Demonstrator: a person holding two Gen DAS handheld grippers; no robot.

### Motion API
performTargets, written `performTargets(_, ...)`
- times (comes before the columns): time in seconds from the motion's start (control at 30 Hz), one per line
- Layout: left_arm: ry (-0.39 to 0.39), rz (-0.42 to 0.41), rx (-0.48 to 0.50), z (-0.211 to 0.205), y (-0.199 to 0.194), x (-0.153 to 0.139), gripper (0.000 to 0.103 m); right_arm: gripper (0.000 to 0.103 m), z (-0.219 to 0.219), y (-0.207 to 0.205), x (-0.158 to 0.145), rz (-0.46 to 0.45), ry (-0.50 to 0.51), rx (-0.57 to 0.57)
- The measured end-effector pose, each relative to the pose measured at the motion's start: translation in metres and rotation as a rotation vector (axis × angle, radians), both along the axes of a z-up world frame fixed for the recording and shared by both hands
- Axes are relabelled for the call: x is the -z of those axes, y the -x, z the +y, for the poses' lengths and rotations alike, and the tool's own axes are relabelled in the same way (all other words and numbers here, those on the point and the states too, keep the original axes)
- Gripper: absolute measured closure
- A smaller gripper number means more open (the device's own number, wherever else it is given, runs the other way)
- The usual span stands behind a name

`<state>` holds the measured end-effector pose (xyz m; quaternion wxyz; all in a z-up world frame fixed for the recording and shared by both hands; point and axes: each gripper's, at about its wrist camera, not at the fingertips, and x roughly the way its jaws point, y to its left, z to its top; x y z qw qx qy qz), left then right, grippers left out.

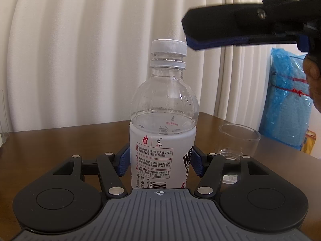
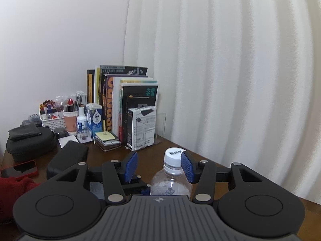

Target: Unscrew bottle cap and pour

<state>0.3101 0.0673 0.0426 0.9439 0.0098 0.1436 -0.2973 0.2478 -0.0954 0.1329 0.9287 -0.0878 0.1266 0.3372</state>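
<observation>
White cap (image 1: 168,47) is sitting on the bottle (image 1: 163,120), unscrewing and pouring remaining.
Left gripper (image 1: 160,160) is clamping the bottle; right gripper (image 2: 159,167) is hanging open beside the cap.

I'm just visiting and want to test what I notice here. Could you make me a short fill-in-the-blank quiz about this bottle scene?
1. The left gripper has its jaws closed on the bottle, which stands upright on the ____ table.
2. The cap on the bottle is ____ in colour.
3. The right gripper has its jaws ____, one on each side of the cap.
4. Beside the bottle stands a clear, empty ____.

Missing words: wooden; white; open; glass
</observation>
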Motion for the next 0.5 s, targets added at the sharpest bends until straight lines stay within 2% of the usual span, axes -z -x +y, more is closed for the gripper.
performTargets(0.2, 0.001, 0.002, 0.0, 0.001, 0.0, 0.0, 0.042, 0.051, 0.001, -0.017, 0.004, 0.048, -0.017, 0.017)
performTargets(0.5, 0.0, 0.003, -0.001, 0.001, -0.001, -0.001, 0.042, 0.05, 0.002, -0.006, 0.008, 0.052, -0.011, 0.007)
